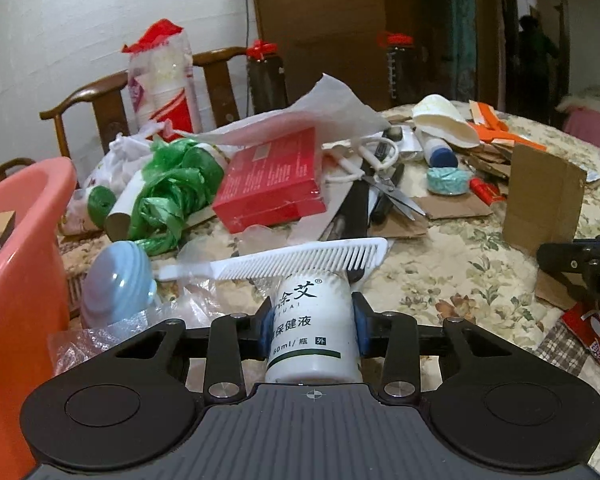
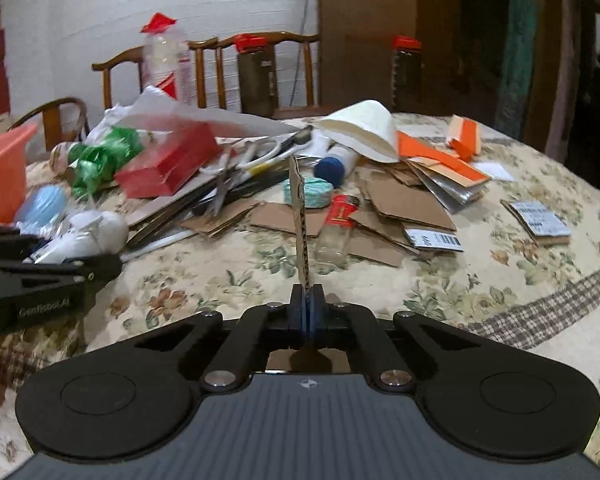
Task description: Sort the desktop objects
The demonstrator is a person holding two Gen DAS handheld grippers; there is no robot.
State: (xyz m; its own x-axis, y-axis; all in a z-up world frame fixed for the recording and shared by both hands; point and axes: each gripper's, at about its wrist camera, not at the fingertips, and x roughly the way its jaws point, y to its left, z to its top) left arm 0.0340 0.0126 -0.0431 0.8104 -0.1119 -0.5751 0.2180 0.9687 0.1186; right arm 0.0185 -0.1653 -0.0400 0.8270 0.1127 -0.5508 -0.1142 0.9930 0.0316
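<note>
While the left gripper (image 1: pixel 311 322) is spread about a bottle's width, its blue pads (image 1: pixel 265 326) press both sides of a white bottle (image 1: pixel 311 328) with Chinese print, gripped around mid-body and lying along the fingers. A white comb (image 1: pixel 284 262) lies just past the bottle's far end, over the floral tablecloth (image 1: pixel 440 264); whether the two touch cannot be told. Left of the gripper: a pale blue ribbed object (image 1: pixel 116 280), then a pink plastic basin (image 1: pixel 24 264) at the table edge.

The right gripper (image 2: pixel 307 308) has its fingers pressed nearly together, pinching a thin cardboard piece (image 2: pixel 301 216) by its lower edge. The piece stands upright, edge-on to the right wrist camera; the left wrist view shows its broad face (image 1: pixel 542 204).

Beyond both grippers, a clutter pile on the table: red box (image 1: pixel 272 180), green plastic ribbon (image 1: pixel 172 188), scissors (image 1: pixel 384 172), teal tape roll (image 2: pixel 308 192), small glass jar with red label (image 2: pixel 336 228), flat cardboard scraps (image 2: pixel 404 208), orange card pieces (image 2: pixel 440 160). The bottle held by the left gripper shows at the left edge of the right wrist view (image 2: pixel 84 236).
</note>
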